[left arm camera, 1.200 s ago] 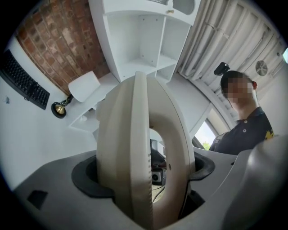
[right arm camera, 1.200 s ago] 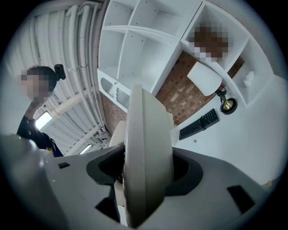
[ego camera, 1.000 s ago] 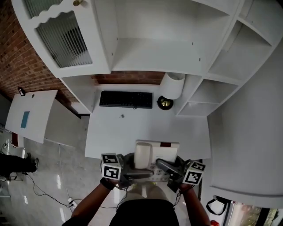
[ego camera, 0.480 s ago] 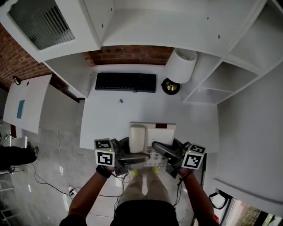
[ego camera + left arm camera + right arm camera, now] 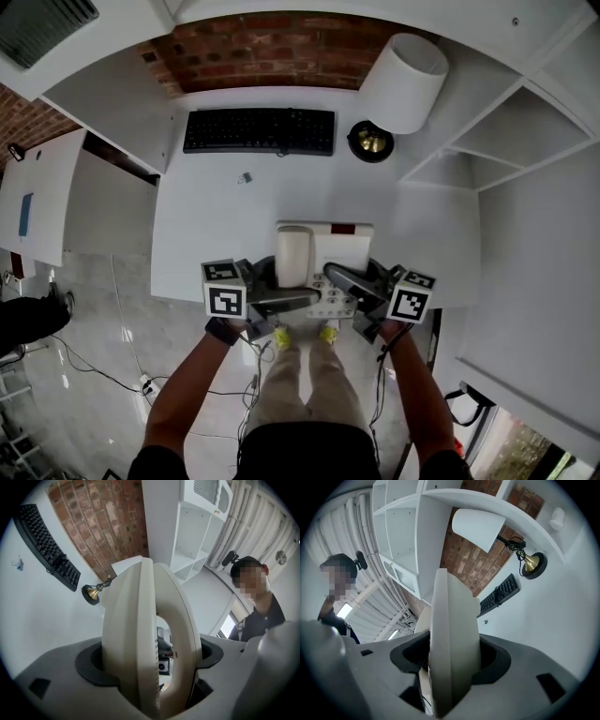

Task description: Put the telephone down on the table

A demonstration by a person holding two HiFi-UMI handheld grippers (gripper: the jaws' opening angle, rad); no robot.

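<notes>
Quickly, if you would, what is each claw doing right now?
Left claw: closed on the telephone.
Right claw: closed on the same telephone.

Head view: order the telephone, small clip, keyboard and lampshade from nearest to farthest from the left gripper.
1. telephone, held in the left gripper
2. small clip, mid-table, left of centre
3. keyboard, at the back
4. lampshade, far right

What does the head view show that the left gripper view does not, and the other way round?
Only the head view: the left tool and right tool from above with their marker cubes, clamped on opposite sides of the telephone, plus the wearer's legs and the floor. Only the left gripper view: a bystander in a dark top. Both: the telephone, the black keyboard, the brass lamp base and the brick wall.
</notes>
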